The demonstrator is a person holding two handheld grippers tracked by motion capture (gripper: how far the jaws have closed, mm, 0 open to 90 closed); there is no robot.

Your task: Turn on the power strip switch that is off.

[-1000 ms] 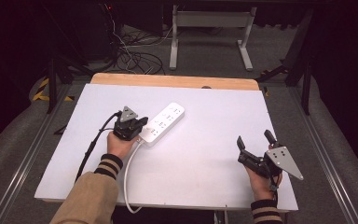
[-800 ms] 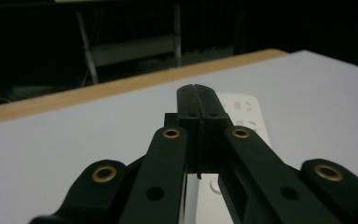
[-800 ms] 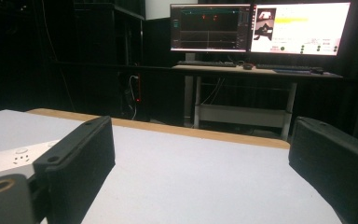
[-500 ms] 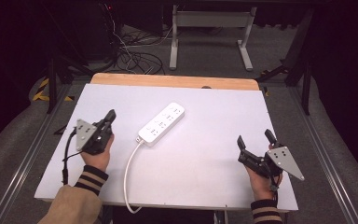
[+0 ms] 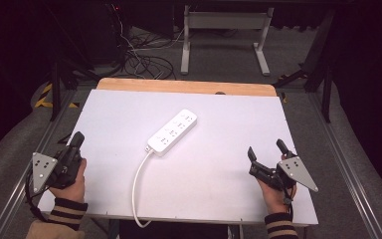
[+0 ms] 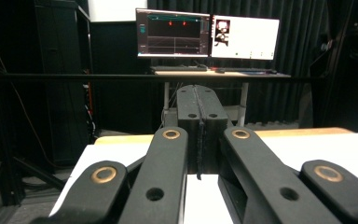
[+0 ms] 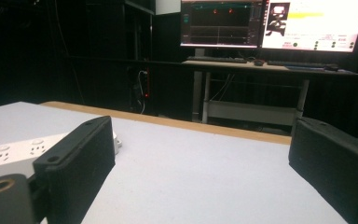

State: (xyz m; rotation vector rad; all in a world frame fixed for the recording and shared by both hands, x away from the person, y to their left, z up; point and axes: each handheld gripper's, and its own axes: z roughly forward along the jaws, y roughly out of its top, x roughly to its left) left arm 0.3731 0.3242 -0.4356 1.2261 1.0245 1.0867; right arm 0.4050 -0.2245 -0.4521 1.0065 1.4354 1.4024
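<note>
Now that the left tool [image 5: 73, 144] has pulled back to the counter's [image 5: 229, 179] near left corner, jaws pressed together, the power strip [image 5: 173, 131] lies alone mid-counter. With the right tool [image 5: 266, 152] spread apart near right, placement looks finished.

A white-topped table [image 5: 229, 174] with a bare wooden strip [image 5: 186, 86] along its far edge carries a white power strip [image 5: 172, 132], lying at a slant near the middle. The strip's white cord [image 5: 138, 184] runs from its near end toward the person's side and drops over the table's front edge. The rest of the top is bare.
</note>
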